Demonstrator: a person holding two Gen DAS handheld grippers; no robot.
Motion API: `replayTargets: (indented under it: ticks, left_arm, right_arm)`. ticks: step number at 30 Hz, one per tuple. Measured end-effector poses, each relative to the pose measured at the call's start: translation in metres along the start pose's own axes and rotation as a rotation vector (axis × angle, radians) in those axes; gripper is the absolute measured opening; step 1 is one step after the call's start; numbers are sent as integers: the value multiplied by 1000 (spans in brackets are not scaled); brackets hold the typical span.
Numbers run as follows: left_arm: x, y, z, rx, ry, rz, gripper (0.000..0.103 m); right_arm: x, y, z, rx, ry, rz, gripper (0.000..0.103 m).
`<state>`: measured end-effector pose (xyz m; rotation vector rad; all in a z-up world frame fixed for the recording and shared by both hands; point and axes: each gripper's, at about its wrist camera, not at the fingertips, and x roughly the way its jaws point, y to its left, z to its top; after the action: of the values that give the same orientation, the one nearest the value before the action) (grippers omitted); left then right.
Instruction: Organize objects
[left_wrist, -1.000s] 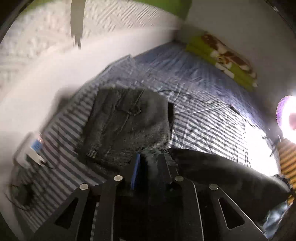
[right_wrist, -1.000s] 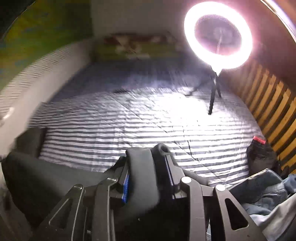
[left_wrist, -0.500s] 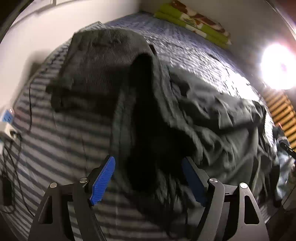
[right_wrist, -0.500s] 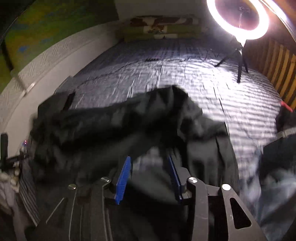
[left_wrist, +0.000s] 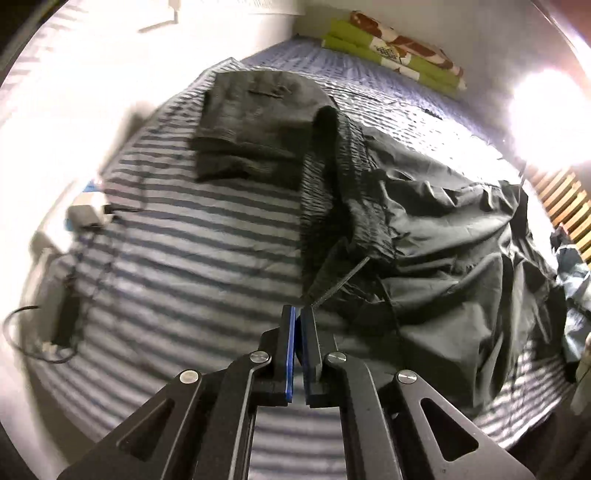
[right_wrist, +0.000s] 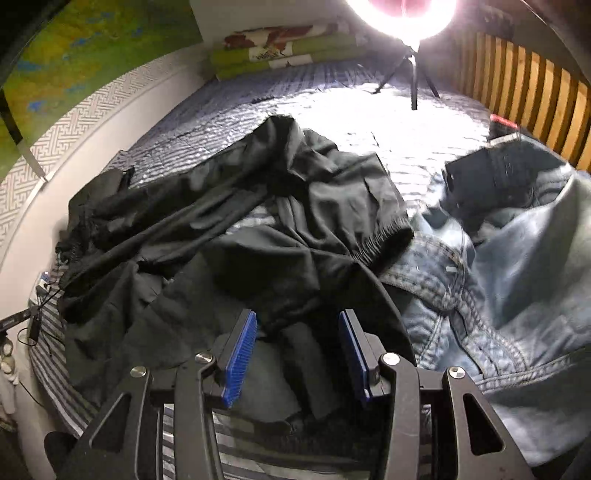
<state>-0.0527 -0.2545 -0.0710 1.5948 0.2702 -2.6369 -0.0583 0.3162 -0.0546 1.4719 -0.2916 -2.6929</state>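
Black track pants (left_wrist: 436, 221) lie crumpled across the striped bed sheet (left_wrist: 184, 236); they also show in the right wrist view (right_wrist: 258, 221). My left gripper (left_wrist: 298, 314) is shut just in front of the waistband's drawstring (left_wrist: 340, 280), with nothing visibly between its jaws. My right gripper (right_wrist: 297, 325) is open above the near part of the pants, touching nothing. A folded dark grey garment (left_wrist: 255, 122) lies at the far left of the bed, its edge under the pants' waistband.
Blue jeans (right_wrist: 517, 295) with a dark item (right_wrist: 491, 177) on top lie at the right. A ring light on a tripod (right_wrist: 410, 44) stands on the bed. Folded green bedding (left_wrist: 395, 48) lies at the far end. A power strip and cables (left_wrist: 85, 214) lie by the left wall.
Both grippers let go of the black pants, which dropped spread over the bed. The left gripper opened, then shut empty. The right gripper opened and stands wide.
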Motion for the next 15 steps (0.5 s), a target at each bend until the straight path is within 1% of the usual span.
replayTargets:
  ticks: [1, 2, 3, 4, 5, 6, 7, 8, 9, 10, 11, 13, 15]
  left_arm:
    - [-5, 0, 2, 12, 5, 32, 5]
    - [-11, 3, 4, 6, -6, 47, 10]
    - [-14, 3, 8, -6, -9, 33, 40]
    - [-15, 1, 16, -19, -13, 0, 81]
    - [-17, -4, 24, -19, -52, -38, 90]
    - [-15, -12, 32, -8, -84, -46, 91]
    - [-8, -22, 43, 17, -93, -47, 91]
    - [1, -31, 55, 38, -90, -65, 91]
    - [12, -39, 66, 43, -83, -85, 91]
    - [27, -46, 80, 28, -65, -104, 91]
    - [44, -52, 92, 19, -41, -122, 91]
    - [72, -59, 112, -4, -15, -102, 91]
    - [93, -61, 126, -16, -8, -95, 91]
  right_arm:
    - [0, 4, 4, -11, -6, -1, 43]
    - [0, 8, 8, -19, -12, 0, 43]
    - [2, 14, 15, -27, -17, 9, 43]
    - [5, 22, 22, -37, -20, 25, 43]
    - [8, 28, 28, -45, -21, 36, 43]
    - [15, 37, 40, -58, -21, 49, 44]
    - [19, 44, 48, -61, -24, 52, 45]
    - [25, 48, 57, -58, -28, 54, 45]
    - [33, 54, 68, -48, -27, 63, 49]
    - [42, 58, 81, -34, -20, 76, 53]
    - [52, 61, 92, -21, -16, 80, 55]
    - [71, 64, 114, 8, -13, 66, 55]
    - [92, 62, 137, 61, -10, 60, 55]
